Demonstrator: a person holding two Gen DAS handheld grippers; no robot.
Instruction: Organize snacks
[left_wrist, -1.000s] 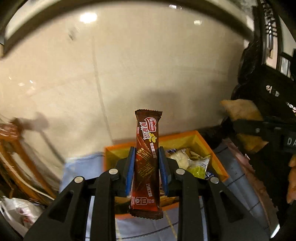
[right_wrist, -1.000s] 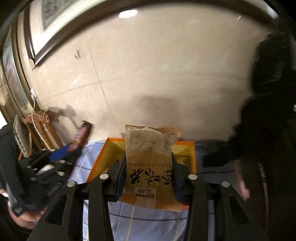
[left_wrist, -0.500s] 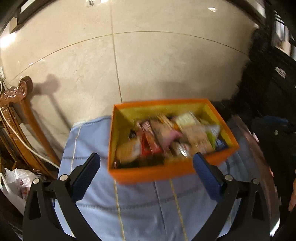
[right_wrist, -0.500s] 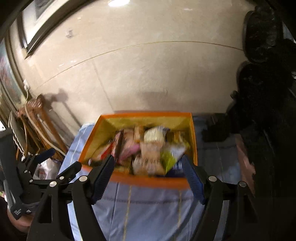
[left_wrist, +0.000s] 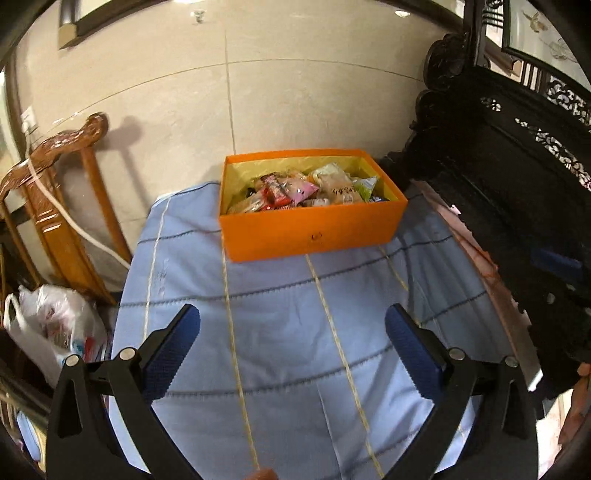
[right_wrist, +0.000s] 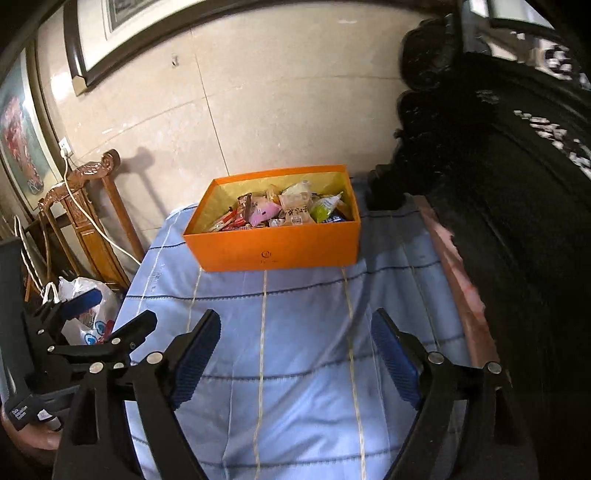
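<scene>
The orange box (left_wrist: 314, 230) looks like matt cardboard, its snack packets (left_wrist: 306, 190) glossy foil and plastic. The blue tablecloth (left_wrist: 288, 332) is soft quilted cloth. The wall tiles (left_wrist: 303, 110) are polished; the chair (left_wrist: 66, 155) is varnished carved wood. Textured blue pads (right_wrist: 194, 356) line matt black tongs.

A light-blue cloth with dark stitched lines and yellow stripes (left_wrist: 280, 332) covers the surface ahead of both tongs. An open orange cardboard box (left_wrist: 314, 230) (right_wrist: 273, 251) stands on it, well beyond the fingertips.
</scene>
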